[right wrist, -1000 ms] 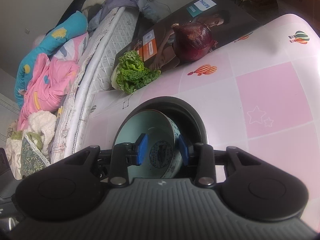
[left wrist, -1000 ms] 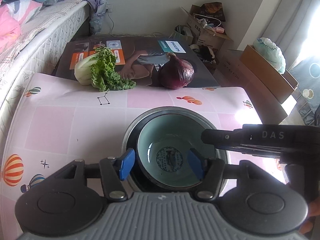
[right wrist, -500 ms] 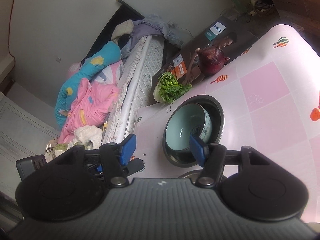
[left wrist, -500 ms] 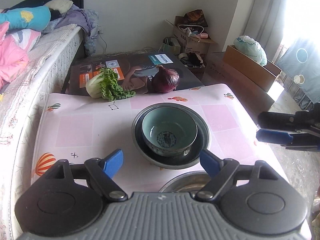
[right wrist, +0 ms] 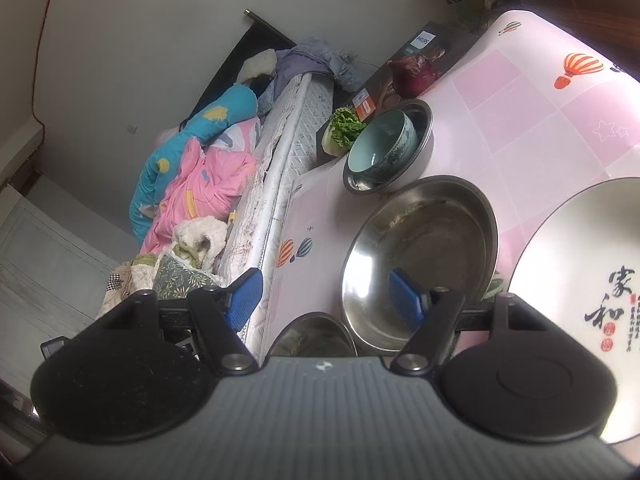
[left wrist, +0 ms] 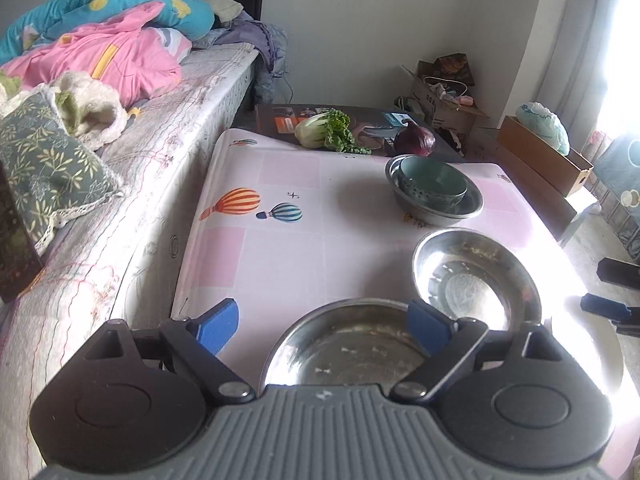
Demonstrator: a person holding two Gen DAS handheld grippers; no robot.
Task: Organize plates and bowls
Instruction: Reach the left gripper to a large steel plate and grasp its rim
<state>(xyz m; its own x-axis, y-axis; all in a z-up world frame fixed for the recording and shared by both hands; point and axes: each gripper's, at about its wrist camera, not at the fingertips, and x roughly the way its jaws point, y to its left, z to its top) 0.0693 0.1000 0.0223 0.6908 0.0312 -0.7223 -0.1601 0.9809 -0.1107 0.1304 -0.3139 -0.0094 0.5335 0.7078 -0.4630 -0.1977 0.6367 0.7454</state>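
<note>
Currently, both tools are opening with nothing held: the left tool (left wrist: 326, 326) and the right tool (right wrist: 326, 298). Far on the desk (left wrist: 288, 208), a teal bowl (left wrist: 434, 184) is nested in a steel bowl (left wrist: 468, 208); 2 steel bowls lie nearer.

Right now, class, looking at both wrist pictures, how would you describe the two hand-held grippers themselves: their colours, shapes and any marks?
Both look alike. The left gripper and right gripper each have a grey ribbed body with a small pale mark at its middle, two round black housings at the sides, black linkage arms with silver pivot pins, and two flat blue finger pads. No cables or sleeves show.
</note>
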